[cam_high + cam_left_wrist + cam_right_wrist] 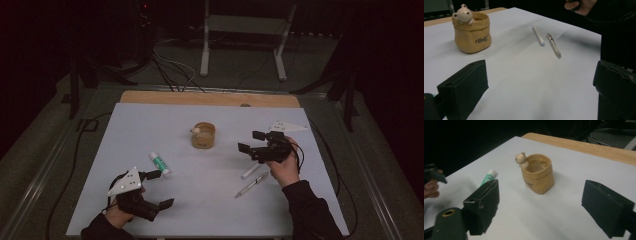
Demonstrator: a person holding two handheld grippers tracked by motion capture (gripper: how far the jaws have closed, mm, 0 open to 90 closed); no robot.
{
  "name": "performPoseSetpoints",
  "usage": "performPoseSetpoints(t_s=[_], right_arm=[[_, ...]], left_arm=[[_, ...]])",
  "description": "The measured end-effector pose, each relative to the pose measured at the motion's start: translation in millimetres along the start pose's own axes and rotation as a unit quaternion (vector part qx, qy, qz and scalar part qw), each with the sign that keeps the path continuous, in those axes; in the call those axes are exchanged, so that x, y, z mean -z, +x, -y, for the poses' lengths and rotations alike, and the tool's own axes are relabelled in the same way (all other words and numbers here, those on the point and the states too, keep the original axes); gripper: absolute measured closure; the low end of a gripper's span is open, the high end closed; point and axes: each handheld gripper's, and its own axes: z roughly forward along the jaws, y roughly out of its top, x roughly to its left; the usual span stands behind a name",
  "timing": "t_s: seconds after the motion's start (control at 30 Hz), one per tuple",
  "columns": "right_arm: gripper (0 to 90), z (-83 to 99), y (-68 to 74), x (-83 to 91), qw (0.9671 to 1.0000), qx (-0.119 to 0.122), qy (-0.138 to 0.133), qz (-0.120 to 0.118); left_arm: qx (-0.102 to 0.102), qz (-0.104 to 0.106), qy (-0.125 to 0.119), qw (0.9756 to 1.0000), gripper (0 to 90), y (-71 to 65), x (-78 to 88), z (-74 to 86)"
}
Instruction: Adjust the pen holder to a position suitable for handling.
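Note:
A tan pot (pixel 203 135) with a small bear figure on its rim stands mid-table; it also shows in the left gripper view (pixel 471 32) and the right gripper view (pixel 537 173). A green-and-white glue stick (pixel 160 163) (pixel 488 176) lies to the pot's left. A white stick (pixel 250 171) (pixel 538 35) and a pen (pixel 251 184) (pixel 553 45) lie side by side at the right. My left gripper (pixel 160 189) (pixel 539 92) is open near the front left edge, nothing between its jaws. My right gripper (pixel 251 141) (pixel 544 206) is open and empty, to the right of the pot and facing it.
A white sheet (pixel 150 125) covers the table, with a wooden strip (pixel 210 98) bare along the far edge. Beyond it are cables and a metal stand (pixel 243 30) on the floor. The other hand (pixel 431 186) appears at the left of the right gripper view.

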Motion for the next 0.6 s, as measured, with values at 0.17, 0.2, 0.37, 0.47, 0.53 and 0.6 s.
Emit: performPoseSetpoints(t_s=[0.17,0.2,0.37,0.47,0.53,0.6], right_arm=[[1.8,9.3,5.2,6.2,0.9996,0.021,-0.017,0.011],[1.8,10.9,6.1,7.7,0.9994,0.018,-0.028,0.006],[1.7,12.6,10.0,16.3,0.9984,0.022,-0.051,0.012],[1.7,11.3,10.5,18.3,0.9983,0.026,-0.049,0.014],[1.7,10.6,9.5,21.3,0.9983,0.020,-0.053,0.013],[1.7,10.6,8.9,23.3,0.9980,0.019,-0.057,0.020]], left_arm=[[0.000,0.000,-0.002,1.0000,0.3,-1.4,-3.2,-10.4],[0.001,-0.001,-0.003,1.0000,0.3,-1.8,-3.9,-12.6],[0.004,0.000,-0.007,1.0000,0.3,-2.4,-9.3,-24.3],[0.005,-0.001,-0.009,0.9999,0.3,-3.4,-13.7,-32.0],[0.006,-0.002,-0.009,0.9999,0.3,-3.7,-17.6,-36.4],[0.013,-0.001,-0.011,0.9999,0.3,-3.7,-22.5,-40.4]])
